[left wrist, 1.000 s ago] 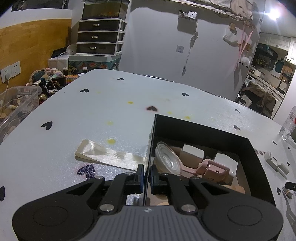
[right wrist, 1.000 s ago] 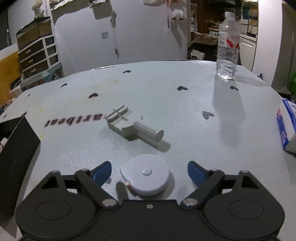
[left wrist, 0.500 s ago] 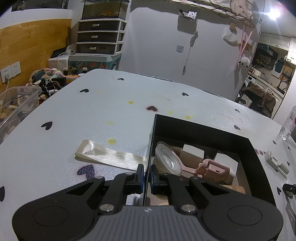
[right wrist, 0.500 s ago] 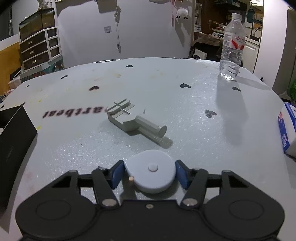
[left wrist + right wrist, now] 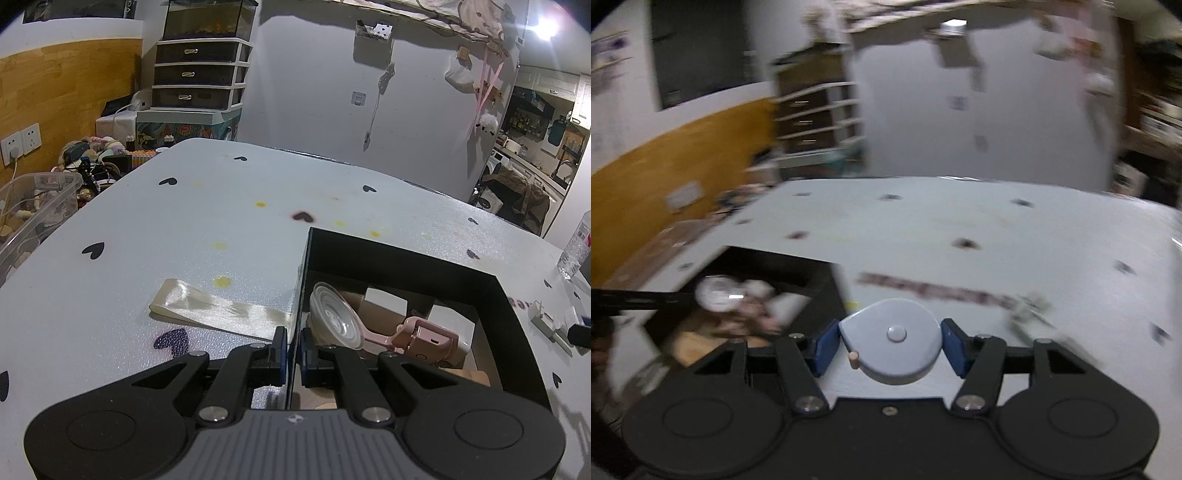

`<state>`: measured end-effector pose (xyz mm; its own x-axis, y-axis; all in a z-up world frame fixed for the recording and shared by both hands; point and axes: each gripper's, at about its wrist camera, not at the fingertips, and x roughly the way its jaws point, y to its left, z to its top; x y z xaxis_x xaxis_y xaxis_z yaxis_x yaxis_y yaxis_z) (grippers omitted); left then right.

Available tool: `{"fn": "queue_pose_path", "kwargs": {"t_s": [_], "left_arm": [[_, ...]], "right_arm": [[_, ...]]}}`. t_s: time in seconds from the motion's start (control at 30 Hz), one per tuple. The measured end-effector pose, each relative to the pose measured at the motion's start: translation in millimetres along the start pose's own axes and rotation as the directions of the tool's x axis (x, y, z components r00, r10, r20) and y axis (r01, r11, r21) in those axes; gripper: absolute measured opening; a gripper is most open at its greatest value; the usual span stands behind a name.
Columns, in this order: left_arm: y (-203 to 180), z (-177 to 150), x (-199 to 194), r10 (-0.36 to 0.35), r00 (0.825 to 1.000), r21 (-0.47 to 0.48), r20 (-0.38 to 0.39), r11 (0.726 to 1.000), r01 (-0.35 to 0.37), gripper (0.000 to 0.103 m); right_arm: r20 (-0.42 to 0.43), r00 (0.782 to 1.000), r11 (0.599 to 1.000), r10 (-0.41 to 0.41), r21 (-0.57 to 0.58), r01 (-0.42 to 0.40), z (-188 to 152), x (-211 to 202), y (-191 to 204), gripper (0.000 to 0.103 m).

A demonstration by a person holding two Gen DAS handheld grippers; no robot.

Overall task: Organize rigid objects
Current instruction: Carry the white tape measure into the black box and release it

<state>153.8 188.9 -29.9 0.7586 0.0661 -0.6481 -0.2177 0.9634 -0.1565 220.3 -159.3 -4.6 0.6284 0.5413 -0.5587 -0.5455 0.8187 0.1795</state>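
My left gripper (image 5: 293,350) is shut on the near left wall of the black box (image 5: 406,254), one finger outside and one inside. The box holds a clear round lid (image 5: 334,321), a pink tool (image 5: 424,338) and white blocks (image 5: 386,304). My right gripper (image 5: 891,341) is shut on a round pale-blue tape measure (image 5: 892,338) and holds it above the table, just right of the box (image 5: 820,284). The right wrist view is blurred by motion.
A cream ribbon (image 5: 218,312) lies on the table left of the box. A grey clip part (image 5: 546,321) lies right of the box; it shows blurred in the right wrist view (image 5: 1030,312). A water bottle (image 5: 576,247) stands at the far right. A clear bin (image 5: 33,206) sits off the left edge.
My right gripper closed on the tape measure, lifted it off the table and swung left toward the black box. The left gripper has stayed clamped on the box wall.
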Motion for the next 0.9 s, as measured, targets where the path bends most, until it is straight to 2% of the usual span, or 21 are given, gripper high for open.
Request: {"fn": "queue_pose_path", "kwargs": {"t_s": [0.2,0.3,0.37,0.5,0.67,0.83,0.87,0.9], "left_arm": [[0.0,-0.1,0.0,0.001,1.000,0.001,0.000,1.000,-0.001,0.006],[0.0,0.3,-0.1,-0.001,1.000,-0.001,0.002,1.000,0.001,0.006],[-0.9,1.1,-0.7,-0.002,1.000,-0.002,0.003,1.000,0.002,0.006],[-1.0,1.4,-1.2,-0.003,1.000,-0.002,0.003,1.000,0.003,0.006],[-1.2,1.3,-1.3,-0.005,1.000,-0.001,0.004,1.000,0.005,0.006],[-1.4,0.7,-2.5,-0.009,1.000,-0.002,0.005,1.000,0.009,0.006],[-1.4,0.7,-2.5,-0.008,1.000,-0.002,0.005,1.000,0.008,0.006],[-1.9,1.0,-2.3,-0.007,1.000,-0.001,0.005,1.000,0.007,0.006]], "right_arm": [[-0.042,0.982,0.972,0.184,-0.138,-0.189,21.0,7.7,42.3,0.061],[-0.070,0.975,0.949,0.212,-0.221,-0.223,30.1,13.5,62.9,0.061],[-0.083,0.975,0.935,0.207,-0.277,-0.223,37.2,22.9,74.2,0.061],[-0.124,0.982,0.911,0.142,-0.371,-0.179,46.2,48.0,83.0,0.061],[-0.212,0.969,0.883,0.128,-0.421,-0.209,47.9,75.7,86.4,0.061],[-0.246,0.964,0.874,0.100,-0.441,-0.203,44.4,85.2,88.0,0.061],[-0.245,0.965,0.871,0.095,-0.448,-0.200,44.3,84.4,88.5,0.063],[-0.241,0.966,0.870,0.092,-0.453,-0.196,44.6,83.1,89.4,0.069]]}}
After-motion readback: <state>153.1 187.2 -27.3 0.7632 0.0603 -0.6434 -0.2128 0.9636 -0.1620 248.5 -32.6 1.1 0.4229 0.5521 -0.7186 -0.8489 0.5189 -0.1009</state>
